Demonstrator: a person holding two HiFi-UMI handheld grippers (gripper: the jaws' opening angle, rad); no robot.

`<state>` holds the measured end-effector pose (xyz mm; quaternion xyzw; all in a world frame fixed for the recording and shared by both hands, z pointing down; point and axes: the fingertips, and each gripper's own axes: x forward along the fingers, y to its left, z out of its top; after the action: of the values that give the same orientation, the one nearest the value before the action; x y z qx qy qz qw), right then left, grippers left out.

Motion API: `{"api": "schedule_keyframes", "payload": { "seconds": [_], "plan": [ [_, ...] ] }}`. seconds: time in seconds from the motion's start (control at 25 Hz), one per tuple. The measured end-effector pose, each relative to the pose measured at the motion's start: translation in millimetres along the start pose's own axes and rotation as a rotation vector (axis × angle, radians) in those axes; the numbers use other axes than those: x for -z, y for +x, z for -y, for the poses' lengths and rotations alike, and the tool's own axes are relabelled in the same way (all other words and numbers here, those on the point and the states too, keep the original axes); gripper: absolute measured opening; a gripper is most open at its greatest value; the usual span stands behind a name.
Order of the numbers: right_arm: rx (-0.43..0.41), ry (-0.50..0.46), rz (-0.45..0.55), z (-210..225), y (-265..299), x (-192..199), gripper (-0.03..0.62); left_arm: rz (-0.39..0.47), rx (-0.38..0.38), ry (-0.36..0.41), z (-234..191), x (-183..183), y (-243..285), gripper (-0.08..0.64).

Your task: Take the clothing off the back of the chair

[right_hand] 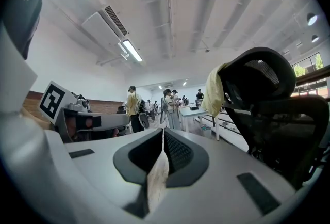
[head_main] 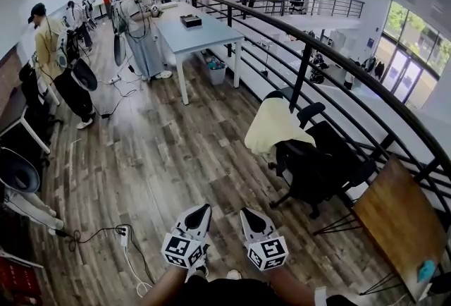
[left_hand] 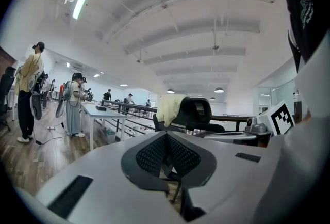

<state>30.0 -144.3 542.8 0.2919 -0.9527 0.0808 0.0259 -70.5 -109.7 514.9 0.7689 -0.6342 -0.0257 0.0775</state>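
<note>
A pale yellow garment (head_main: 273,127) hangs over the back of a black office chair (head_main: 320,165) that stands beside the railing. Both grippers are low at the bottom of the head view, well short of the chair and apart from it. My left gripper (head_main: 203,210) is shut with nothing in it, and my right gripper (head_main: 248,214) beside it is shut and empty too. In the left gripper view the garment (left_hand: 169,108) drapes the chair (left_hand: 198,112) straight ahead past the closed jaws (left_hand: 166,138). The right gripper view shows the garment (right_hand: 215,91) on the chair (right_hand: 263,89) to the right of its jaws (right_hand: 163,131).
A curved black railing (head_main: 303,51) runs behind the chair. A wooden desk (head_main: 398,221) stands at the right, a long white table (head_main: 197,33) at the back with a box (head_main: 215,73) under it. A power strip (head_main: 124,233) with cables lies on the wood floor at left. Several people stand at the back left.
</note>
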Motion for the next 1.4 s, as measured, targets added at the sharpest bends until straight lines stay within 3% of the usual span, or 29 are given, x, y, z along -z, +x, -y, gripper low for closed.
{"api": "schedule_keyframes", "payload": {
  "seconds": [0.76,1.16,1.4],
  "plan": [
    [0.11,-0.032,-0.009,11,131,-24,0.021,-0.035,0.131,-0.022,-114,-14,79,0.012],
    [0.277,-0.004,0.001,23,151,-20,0.021,-0.036,0.249,-0.003,-142,-22,109,0.012],
    [0.373,0.006,-0.014,34,137,-8,0.021,-0.049,0.325,0.008,-129,-21,130,0.011]
  ]
}}
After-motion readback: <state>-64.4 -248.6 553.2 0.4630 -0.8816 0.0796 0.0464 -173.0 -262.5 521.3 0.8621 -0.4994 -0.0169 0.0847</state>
